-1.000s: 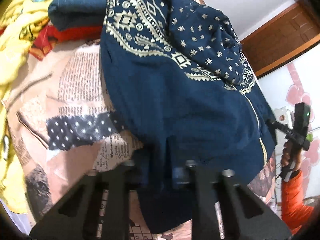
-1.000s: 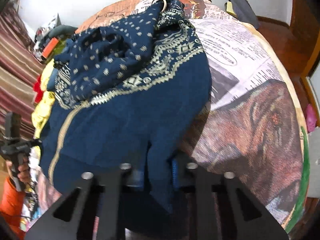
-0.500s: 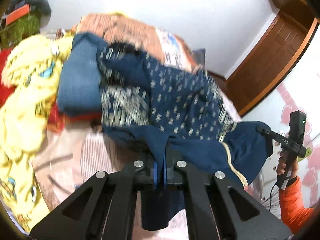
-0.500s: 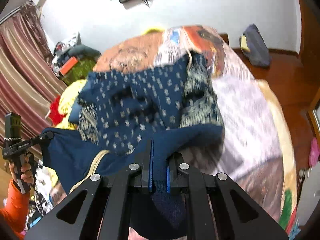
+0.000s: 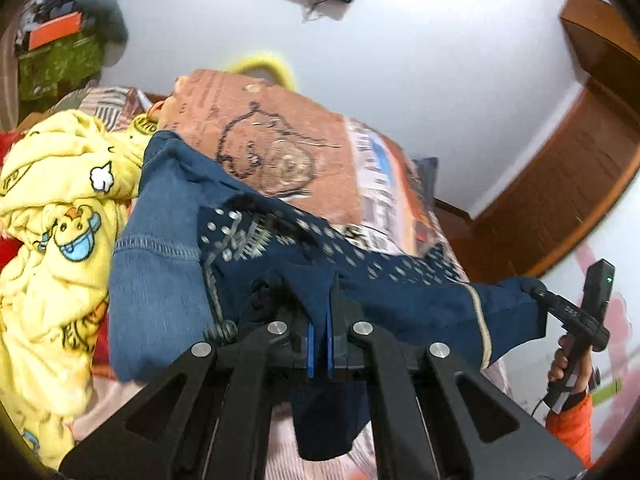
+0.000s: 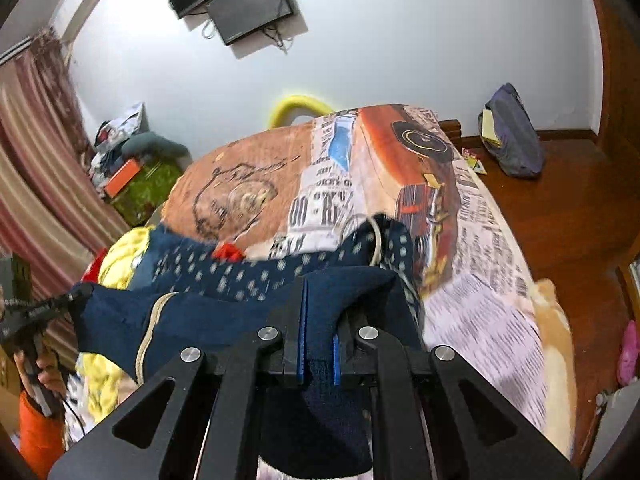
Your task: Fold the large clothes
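A dark navy patterned sweater (image 5: 404, 300) with cream dots and a cream stripe hangs lifted between my two grippers above the bed. My left gripper (image 5: 319, 320) is shut on one corner of its hem. My right gripper (image 6: 319, 320) is shut on the other corner of the sweater (image 6: 224, 316). The hem is stretched taut between them. The rest of the sweater trails down onto the bed. In each wrist view the other gripper shows at the far end of the hem, left (image 6: 24, 316) and right (image 5: 576, 316).
The bed (image 6: 480, 248) has a newspaper-print cover. Folded blue jeans (image 5: 156, 260) and a yellow printed blanket (image 5: 52, 220) lie at its left side. A dark bag (image 6: 512, 136) sits on the wooden floor by the wall. A wooden door (image 5: 580, 184) is on the right.
Both grippers have closed on the sweater's hem and lifted it off the bed. The views have tilted up from the bed to the wall.
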`<state>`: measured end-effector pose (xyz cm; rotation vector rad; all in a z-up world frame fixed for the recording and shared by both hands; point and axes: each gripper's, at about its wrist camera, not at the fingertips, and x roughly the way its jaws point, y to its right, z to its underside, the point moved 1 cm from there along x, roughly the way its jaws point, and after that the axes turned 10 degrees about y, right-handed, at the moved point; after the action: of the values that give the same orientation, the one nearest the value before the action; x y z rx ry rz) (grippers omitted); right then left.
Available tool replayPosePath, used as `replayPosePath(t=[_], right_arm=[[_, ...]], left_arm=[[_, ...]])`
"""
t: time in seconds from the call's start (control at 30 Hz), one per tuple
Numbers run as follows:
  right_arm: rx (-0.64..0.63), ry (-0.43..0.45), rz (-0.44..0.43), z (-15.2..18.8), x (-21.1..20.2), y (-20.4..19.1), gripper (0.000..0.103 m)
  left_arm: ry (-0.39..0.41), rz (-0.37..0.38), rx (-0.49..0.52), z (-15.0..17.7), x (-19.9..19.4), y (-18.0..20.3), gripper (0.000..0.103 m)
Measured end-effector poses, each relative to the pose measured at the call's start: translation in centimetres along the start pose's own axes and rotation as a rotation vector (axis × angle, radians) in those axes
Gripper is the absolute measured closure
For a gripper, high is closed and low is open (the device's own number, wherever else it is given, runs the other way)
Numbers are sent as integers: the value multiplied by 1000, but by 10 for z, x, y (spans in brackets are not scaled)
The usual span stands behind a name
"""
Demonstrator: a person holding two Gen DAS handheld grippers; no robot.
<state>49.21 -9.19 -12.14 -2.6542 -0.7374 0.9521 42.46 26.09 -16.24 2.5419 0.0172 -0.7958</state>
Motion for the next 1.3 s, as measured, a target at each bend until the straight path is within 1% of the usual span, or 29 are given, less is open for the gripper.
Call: replayPosePath(t=[0.1, 0.17, 0.27, 0.37, 0.4, 0.47, 0.53, 0.6, 0.63, 0.67, 0.7, 0.73, 0.77, 0.8, 0.83, 0.87, 0.93, 0.97, 1.0, 1.13, 1.2, 1.23, 1.3], right_arm=[[12, -30, 19, -7, 37, 7, 95], [8, -59, 42, -5, 63, 11, 95], [25, -119, 79, 8, 99, 23, 95], [58, -172, 96, 24, 123, 38, 94], [74, -180, 97, 31, 127, 43, 91], [102, -170, 91, 36, 127, 47, 89], [127, -166, 84, 37, 121, 50, 83], [146, -206, 79, 34, 114, 51, 67], [145, -218, 82, 31, 113, 50, 64], [128, -223, 92, 28, 106, 47, 59], [98, -220, 109, 26, 99, 42, 56], [57, -211, 125, 25, 91, 37, 55], [25, -203, 134, 24, 88, 33, 53], [-16, -187, 140, 23, 79, 26, 50], [-50, -172, 140, 23, 69, 19, 47], [-72, -162, 137, 23, 63, 14, 43], [-125, -133, 107, 28, 44, -1, 43], [-144, -129, 96, 30, 40, -5, 43], [-166, -128, 83, 34, 36, -12, 43], [-205, -132, 38, 51, 31, -32, 43], [-211, -147, 20, 60, 37, -41, 43], [-216, -159, 16, 65, 41, -44, 43], [-237, -185, 22, 75, 52, -49, 43]], left_arm=[[-33, -48, -30, -5, 40, -17, 100], [-69, -87, -44, -2, 67, -30, 100], [-120, -120, -44, 8, 100, -44, 98], [-127, -114, -21, 15, 111, -49, 97], [-126, -111, -13, 16, 111, -49, 97], [-129, -111, 19, 17, 108, -45, 97], [-140, -126, 66, 15, 103, -38, 95], [-154, -155, 124, 13, 97, -28, 89], [-155, -166, 143, 11, 93, -23, 87], [-147, -184, 179, 10, 85, -15, 78], [-135, -196, 204, 11, 78, -9, 65], [-116, -213, 229, 10, 70, -3, 55], [-84, -235, 254, 9, 61, 3, 37], [-58, -245, 271, 9, 55, 8, 31], [-19, -251, 306, 9, 42, 17, 31], [-5, -247, 331, 9, 35, 24, 30], [4, -231, 355, 11, 25, 35, 27], [2, -219, 362, 14, 22, 39, 23], [-6, -202, 373, 19, 20, 45, 20], [-65, -177, 444, 45, 32, 66, 17], [-93, -190, 487, 57, 46, 74, 16], [-114, -204, 522, 66, 56, 77, 16], [-124, -242, 578, 79, 66, 81, 16]])
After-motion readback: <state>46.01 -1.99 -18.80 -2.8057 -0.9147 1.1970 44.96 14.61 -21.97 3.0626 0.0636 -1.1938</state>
